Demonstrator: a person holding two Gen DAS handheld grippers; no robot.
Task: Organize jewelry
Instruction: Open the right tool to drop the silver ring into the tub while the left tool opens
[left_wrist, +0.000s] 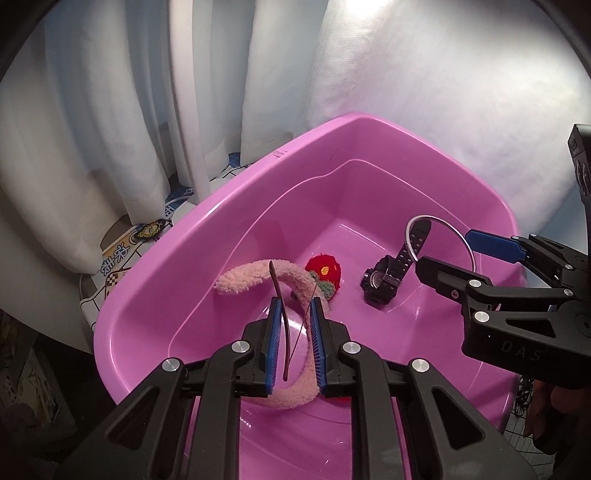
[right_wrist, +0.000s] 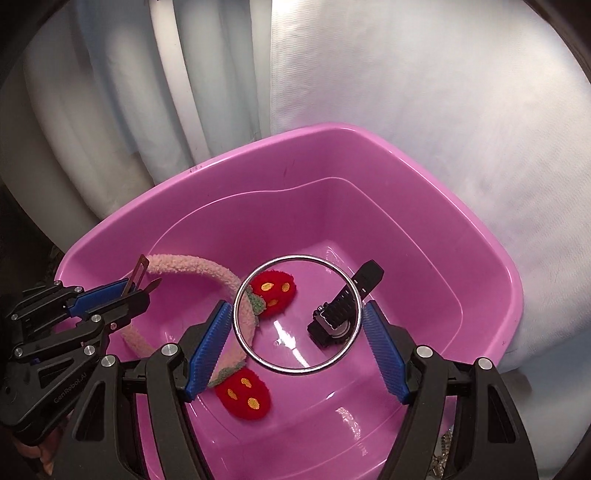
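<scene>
**Both grippers working above the pink tub**

The left gripper (left_wrist: 293, 347) is pinching a thin brown clip (left_wrist: 279, 317) over the pink tub (right_wrist: 480, 236). The right gripper (right_wrist: 297, 339) is standing spread, a silver bangle (right_wrist: 297, 314) spanning its fingers (right_wrist: 208, 345); a firm grip is unclear. A fuzzy strawberry headband (right_wrist: 192, 264) and black watch (right_wrist: 334, 319) are lying inside, the far floor lying open.

- The left wrist view looks forward and down along its own jaws, from the near left side of a pink plastic tub (left_wrist: 155, 280), close above the rim.
- It faces the tub's far right corner; white curtain folds (left_wrist: 122, 110) fill the background, and the right gripper (left_wrist: 445, 254) enters from the right edge.
- The right wrist view looks down from the near right side, close over the tub (right_wrist: 491, 280), with the left gripper (right_wrist: 127, 293) at its left edge.
- Both views share the tub's interior: a fluffy pink headband (left_wrist: 255, 273) (right_wrist: 184, 263), a black wristwatch (left_wrist: 380, 284) (right_wrist: 332, 321) and a thin silver ring bangle (left_wrist: 443, 221) (right_wrist: 295, 258).
</scene>
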